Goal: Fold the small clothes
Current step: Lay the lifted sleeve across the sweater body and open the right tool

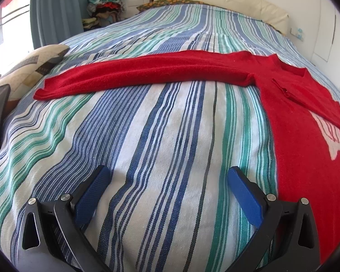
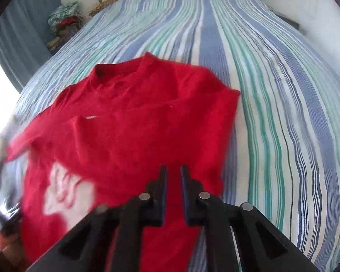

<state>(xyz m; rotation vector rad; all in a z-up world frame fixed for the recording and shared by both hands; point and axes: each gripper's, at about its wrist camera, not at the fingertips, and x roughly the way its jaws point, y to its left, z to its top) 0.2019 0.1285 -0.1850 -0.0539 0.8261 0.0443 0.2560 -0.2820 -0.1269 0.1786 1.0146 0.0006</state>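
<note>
Hovering over bare bedspread (image 1: 161,136), the left claw (image 1: 167,176) has its blue pads (image 1: 244,195) spread wide, nothing between them. Ahead of it: one sleeve (image 1: 129,74) of the red sweater (image 1: 306,122), laid straight across the stripes, cuff toward the claw's left. To its right: the sweater's body, with collar (image 1: 292,68) further off and a white motif (image 1: 335,140) at the frame edge. Beyond the sleeve, left: a patterned cushion (image 1: 31,68); far left corner, a heap of clothes (image 1: 106,2) beside a blue curtain (image 1: 54,9); at the far end, a pale headboard (image 1: 226,0).

Right claw (image 2: 172,170): jaws drawn nearly together, a narrow gap left, directly above the sweater (image 2: 129,136); whether cloth is pinched between them cannot be told. Ahead of it the other sleeve lies folded across the chest. Left of the claw: the white motif (image 2: 65,192). Right of it: striped bedspread (image 2: 283,113). View is blurred.
</note>
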